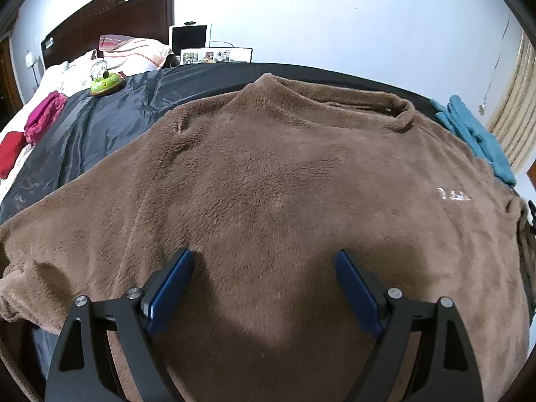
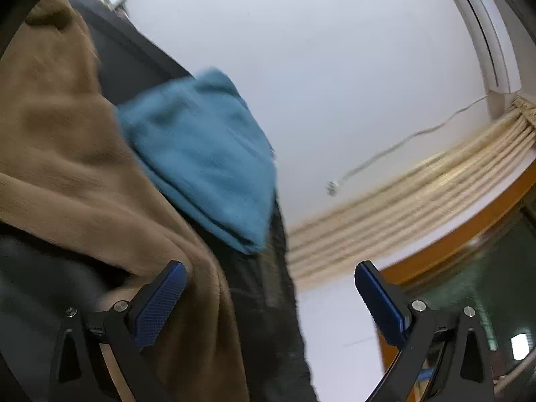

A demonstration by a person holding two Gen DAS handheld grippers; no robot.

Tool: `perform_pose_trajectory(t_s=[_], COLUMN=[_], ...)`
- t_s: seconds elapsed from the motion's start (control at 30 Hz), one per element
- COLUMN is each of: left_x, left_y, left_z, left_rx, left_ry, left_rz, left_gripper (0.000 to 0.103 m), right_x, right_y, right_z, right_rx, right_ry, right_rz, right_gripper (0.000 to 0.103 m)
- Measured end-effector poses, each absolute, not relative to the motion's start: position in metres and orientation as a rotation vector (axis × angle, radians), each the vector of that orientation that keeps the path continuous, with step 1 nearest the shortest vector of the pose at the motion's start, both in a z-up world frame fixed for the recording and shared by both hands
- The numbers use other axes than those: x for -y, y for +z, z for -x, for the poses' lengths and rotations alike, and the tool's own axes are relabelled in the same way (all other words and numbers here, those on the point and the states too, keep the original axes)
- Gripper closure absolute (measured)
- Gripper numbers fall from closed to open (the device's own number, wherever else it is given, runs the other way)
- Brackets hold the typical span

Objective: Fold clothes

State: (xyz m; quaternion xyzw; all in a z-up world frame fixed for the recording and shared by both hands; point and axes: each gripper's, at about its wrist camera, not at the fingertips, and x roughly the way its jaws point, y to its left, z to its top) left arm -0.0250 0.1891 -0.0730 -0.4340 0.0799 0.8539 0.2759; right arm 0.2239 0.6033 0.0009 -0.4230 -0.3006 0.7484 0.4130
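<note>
the brown garment [image 1: 268,174] is thick, matt fleece with a short fuzzy pile. under it, toward ten o'clock, the dark sheet [image 1: 100,127] looks like thin synthetic cloth, slick and faintly glossy, with creases. at three o'clock the teal cloth [image 1: 475,134] is soft, matt terry or fleece; in the right wrist view it is blurred. the headboard [image 1: 110,16] at eleven o'clock is dark polished wood. the green toy [image 1: 106,84] near it is shiny plastic. the left gripper [image 1: 264,288] has matt black plastic arms, smooth blue pads and small bright metal screws; the right gripper [image 2: 270,298] has blue pads [image 2: 157,305] with a fine knurled texture. the wall [image 1: 335,16] is smooth, matt paint.
</note>
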Motion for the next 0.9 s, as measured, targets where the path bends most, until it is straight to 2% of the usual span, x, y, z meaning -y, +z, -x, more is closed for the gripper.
perform_pose_trajectory(t_s=[0.1, 0.2, 0.3, 0.37, 0.57, 0.67, 0.7, 0.77, 0.9], left_x=[-0.178, -0.164, -0.145, -0.13, -0.099, -0.101, -0.104, -0.109, -0.102], left_y=[-0.065, -0.06, -0.061, -0.064, -0.076, -0.082, -0.083, -0.085, -0.086], left_z=[0.02, 0.021, 0.032, 0.042, 0.071, 0.08, 0.082, 0.088, 0.114], left_rx=[-0.239, -0.268, -0.261, -0.228, -0.152, -0.22, -0.262, -0.326, -0.246], left_ry=[2.311, 2.343, 2.391, 2.421, 2.493, 2.503, 2.514, 2.523, 2.505], left_rz=[1.136, 1.125, 1.167, 1.203, 1.278, 1.259, 1.243, 1.221, 1.249], left_gripper=[0.014, 0.014, 0.014, 0.014, 0.014, 0.013, 0.006, 0.0, 0.0], right_x=[-0.57, -0.547, -0.529, -0.529, -0.541, -0.551, -0.557, -0.567, -0.577], right_y=[0.021, 0.032, 0.026, 0.013, -0.028, -0.048, -0.052, -0.053, -0.052], right_z=[-0.23, -0.226, -0.21, -0.189, -0.143, -0.128, -0.124, -0.117, -0.107], right_rx=[0.619, 0.316, 0.061, -0.024, -0.074, -0.088, -0.111, -0.124, -0.128], right_ry=[2.12, 2.462, 2.657, 2.69, 2.563, 2.501, 2.51, 2.526, 2.518], right_rz=[1.083, 1.185, 1.301, 1.368, 1.478, 1.526, 1.522, 1.493, 1.469], right_gripper=[0.001, 0.001, 0.001, 0.001, 0.001, 0.001, 0.001, 0.001, 0.001])
